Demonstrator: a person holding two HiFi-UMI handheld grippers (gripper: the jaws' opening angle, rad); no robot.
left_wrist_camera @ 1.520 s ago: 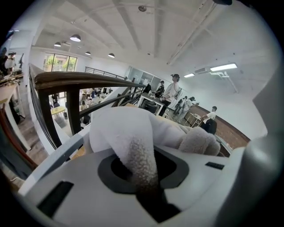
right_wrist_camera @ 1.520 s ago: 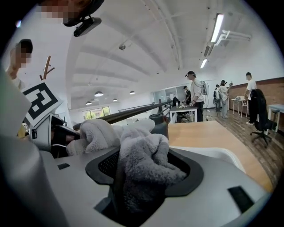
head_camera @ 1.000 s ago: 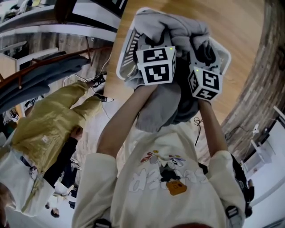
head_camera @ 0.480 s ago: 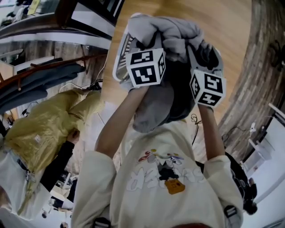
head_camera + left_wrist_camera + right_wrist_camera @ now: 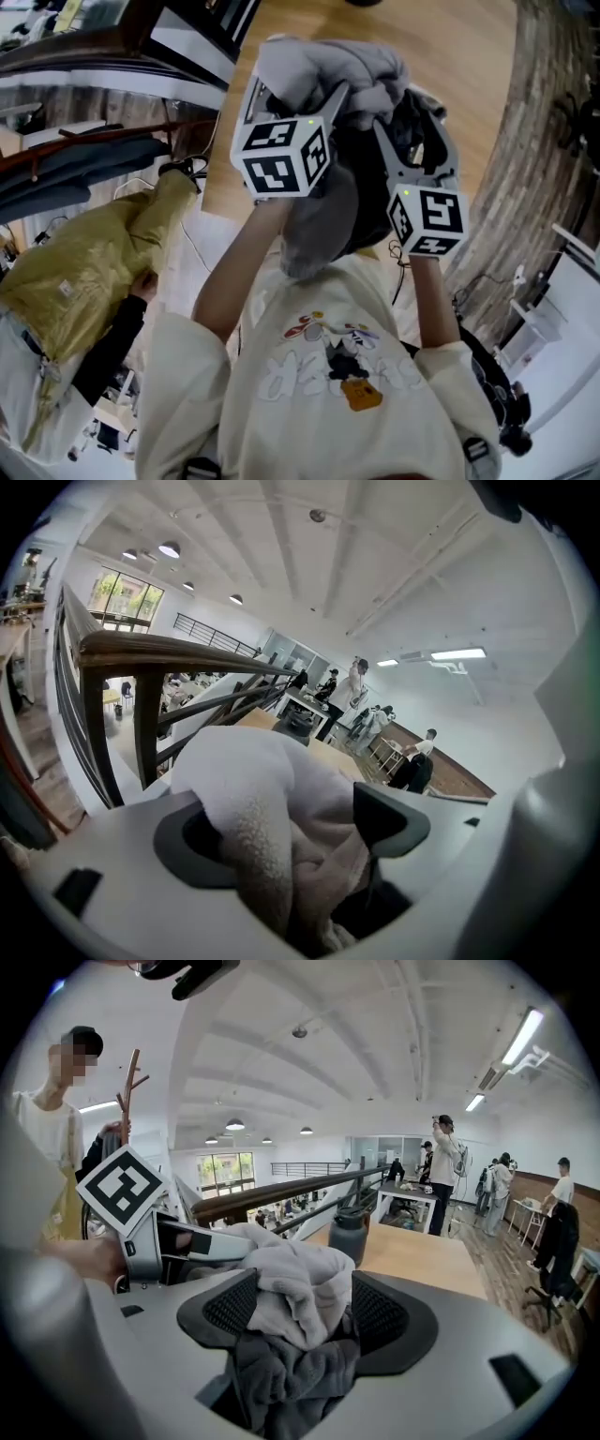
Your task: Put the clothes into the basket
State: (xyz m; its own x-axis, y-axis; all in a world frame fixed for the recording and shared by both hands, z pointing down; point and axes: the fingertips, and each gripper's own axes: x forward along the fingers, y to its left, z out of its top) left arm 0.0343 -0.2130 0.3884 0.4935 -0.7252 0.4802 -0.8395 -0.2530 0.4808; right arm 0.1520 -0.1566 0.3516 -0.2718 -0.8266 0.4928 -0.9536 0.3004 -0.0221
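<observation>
Two tongs in the clothes [image 5: 328, 61] above the basket [image 5: 251, 108]: left tongs [image 5: 291, 827] just opened wide, fabric loose between; right tongs [image 5: 305, 1312], easing open, pinch a wad. Soft, light, floppy; I grip thick folds.

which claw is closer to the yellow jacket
Left. The left claw sits on the side of the clothes facing the jacket; the right claw is on their far side. Both claws' jaws have just been opening, with clothes between them.

My cream cartoon-print sweatshirt [image 5: 337, 375] below, yellow jacket [image 5: 75, 281] off to my left, brick wall [image 5: 530, 141] to my right, dark wooden handrail [image 5: 159, 653], dark bottle [image 5: 349, 1234] on a wooden tabletop [image 5: 422, 1255], people [image 5: 442, 1171] standing beyond
</observation>
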